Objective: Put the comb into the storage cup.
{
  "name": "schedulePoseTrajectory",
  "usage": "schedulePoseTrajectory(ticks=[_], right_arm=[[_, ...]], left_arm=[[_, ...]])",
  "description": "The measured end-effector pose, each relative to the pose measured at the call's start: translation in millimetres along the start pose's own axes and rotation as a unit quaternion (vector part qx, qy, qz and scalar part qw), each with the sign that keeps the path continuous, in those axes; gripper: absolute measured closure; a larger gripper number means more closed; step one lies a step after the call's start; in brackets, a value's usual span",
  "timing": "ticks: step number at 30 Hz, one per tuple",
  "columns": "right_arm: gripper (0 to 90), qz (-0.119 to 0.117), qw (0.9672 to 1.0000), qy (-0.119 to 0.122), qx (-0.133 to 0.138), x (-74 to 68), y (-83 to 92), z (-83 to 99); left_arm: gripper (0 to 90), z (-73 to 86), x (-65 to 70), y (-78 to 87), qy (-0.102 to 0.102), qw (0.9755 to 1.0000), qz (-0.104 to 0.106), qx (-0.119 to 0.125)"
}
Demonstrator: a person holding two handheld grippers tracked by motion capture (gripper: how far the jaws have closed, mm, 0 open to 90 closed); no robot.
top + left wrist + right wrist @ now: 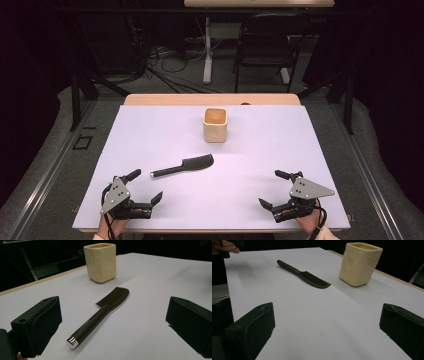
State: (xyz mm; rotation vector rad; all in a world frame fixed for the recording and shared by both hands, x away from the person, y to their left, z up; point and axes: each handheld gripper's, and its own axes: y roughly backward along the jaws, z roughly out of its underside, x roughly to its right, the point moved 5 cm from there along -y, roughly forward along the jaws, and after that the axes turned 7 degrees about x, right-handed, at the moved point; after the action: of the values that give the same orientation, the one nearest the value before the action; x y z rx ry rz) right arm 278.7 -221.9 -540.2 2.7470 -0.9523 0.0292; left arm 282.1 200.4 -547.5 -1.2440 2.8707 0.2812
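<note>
Both tools, left (146, 185) and right (275, 189), wide, empty; comb (184, 165) flat; cream cup (215, 124) upright, contents unclear.

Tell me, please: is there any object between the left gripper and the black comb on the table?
Nothing visible stands in the way. The left gripper is open near the table's front edge, and the comb lies flat just ahead of its jaws, silver-capped handle end toward them, with bare white table between. The cream cup stands beyond the comb.

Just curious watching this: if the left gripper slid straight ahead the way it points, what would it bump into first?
Probably the black comb: its silver-capped handle end lies between the open jaws of the left gripper, with the cream cup farther behind.
</note>
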Motion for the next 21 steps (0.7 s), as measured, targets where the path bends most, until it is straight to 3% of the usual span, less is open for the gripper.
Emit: schedulePoseTrajectory(ticks=[6, 13, 21], right_arm=[[0.0, 0.0, 1.0, -0.002, -0.001, 0.0, -0.1, 0.3], [0.0, -0.001, 1.0, -0.001, -0.004, 0.1, -1.2, 0.8], [0.0, -0.001, 1.0, -0.001, -0.005, 0.4, -1.1, 1.1]], left_arm=[[0.3, -1.4, -1.1, -3.9, -0.01, 0.9999, -0.002, -0.006], [0.6, -2.5, -8.0, -10.1, -0.003, 0.9998, -0.009, -0.017], [0.6, -3.4, -12.1, -17.6, -0.009, 0.9995, -0.011, -0.027]])
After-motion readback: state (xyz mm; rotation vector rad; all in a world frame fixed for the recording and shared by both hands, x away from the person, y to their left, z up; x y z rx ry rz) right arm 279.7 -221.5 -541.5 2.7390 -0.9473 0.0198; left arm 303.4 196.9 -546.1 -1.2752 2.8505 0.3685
